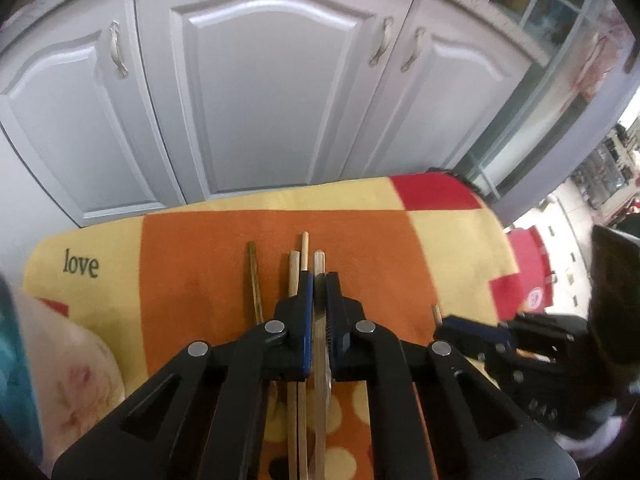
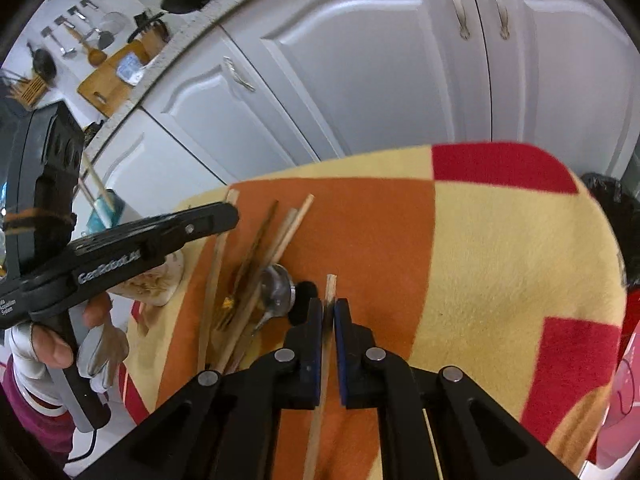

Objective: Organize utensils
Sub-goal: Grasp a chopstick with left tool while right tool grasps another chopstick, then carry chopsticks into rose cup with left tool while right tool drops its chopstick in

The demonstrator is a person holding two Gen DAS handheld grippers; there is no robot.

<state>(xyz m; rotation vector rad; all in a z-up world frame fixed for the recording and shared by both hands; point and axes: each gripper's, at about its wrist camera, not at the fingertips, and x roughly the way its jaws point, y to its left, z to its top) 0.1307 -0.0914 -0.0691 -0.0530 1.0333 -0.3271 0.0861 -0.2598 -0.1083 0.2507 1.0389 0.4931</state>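
Observation:
My left gripper (image 1: pixel 319 280) is shut on a pale chopstick (image 1: pixel 319 264) and holds it above the orange patch of the cloth. Two more wooden chopsticks (image 1: pixel 299 264) and a dark stick (image 1: pixel 254 280) lie on the cloth below it. My right gripper (image 2: pixel 329 306) is shut on another wooden chopstick (image 2: pixel 330 284). In the right wrist view a pile of chopsticks (image 2: pixel 280 232), a gold fork (image 2: pixel 228 312) and a metal spoon (image 2: pixel 276 284) lie to its left. The left gripper (image 2: pixel 230 210) shows there too, over the pile's far end.
A yellow, orange and red patterned cloth (image 1: pixel 452 248) covers the table. White cabinet doors (image 1: pixel 272 92) stand right behind it. A teal holder with chopsticks (image 2: pixel 104 208) stands at the left, past the table edge. The right gripper (image 1: pixel 472 330) shows at the lower right of the left wrist view.

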